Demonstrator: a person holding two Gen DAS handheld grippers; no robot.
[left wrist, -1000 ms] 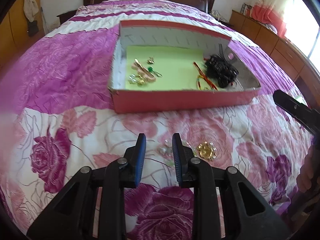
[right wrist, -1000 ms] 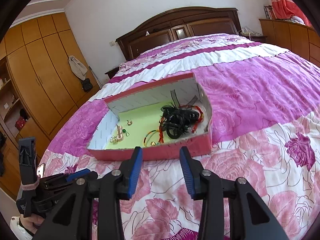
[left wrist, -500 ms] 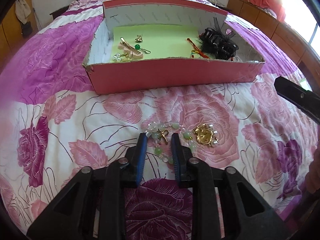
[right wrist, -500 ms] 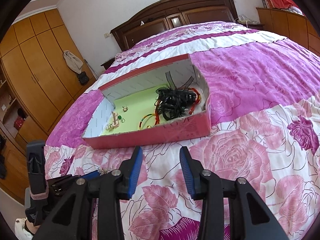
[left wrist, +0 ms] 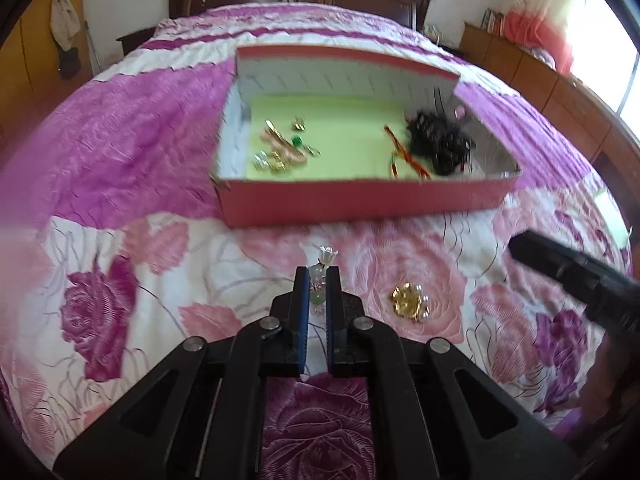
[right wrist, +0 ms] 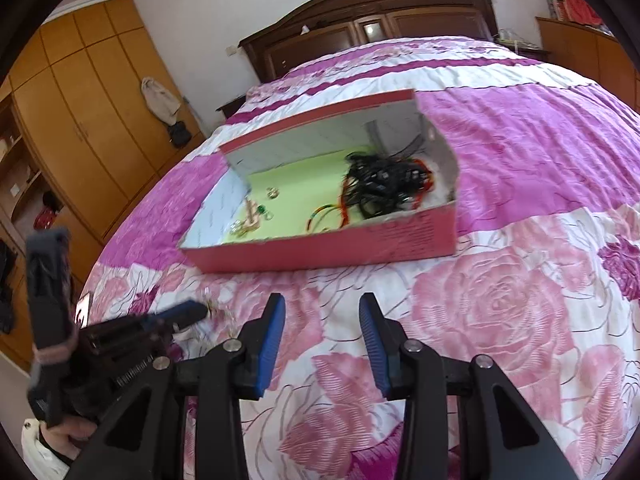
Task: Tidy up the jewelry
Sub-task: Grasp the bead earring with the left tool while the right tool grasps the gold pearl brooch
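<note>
On the rose bedspread, my left gripper [left wrist: 317,276] is shut on a pale green and white bead bracelet [left wrist: 327,256]; a white flower bead pokes out past its fingertips. A gold brooch with pearls [left wrist: 409,301] lies on the cover just to its right. Beyond both stands the red cardboard box [left wrist: 360,205] with a green floor, holding small gold and green pieces [left wrist: 282,148] at the left and a black tangle [left wrist: 438,146] at the right. My right gripper [right wrist: 322,314] hovers open over the bedspread in front of the box [right wrist: 320,249], nothing between its fingers.
The right gripper's black body [left wrist: 568,270] reaches in from the right of the left wrist view. In the right wrist view, the left gripper [right wrist: 188,314] lies low at the left, held by a hand. A wooden headboard [right wrist: 372,20] and wardrobes [right wrist: 80,92] ring the bed.
The left jaws have closed on the bead bracelet, which lay loose between them half a second ago. The box now looks farther away in the left view. The right gripper has dipped slightly toward the bedspread.
</note>
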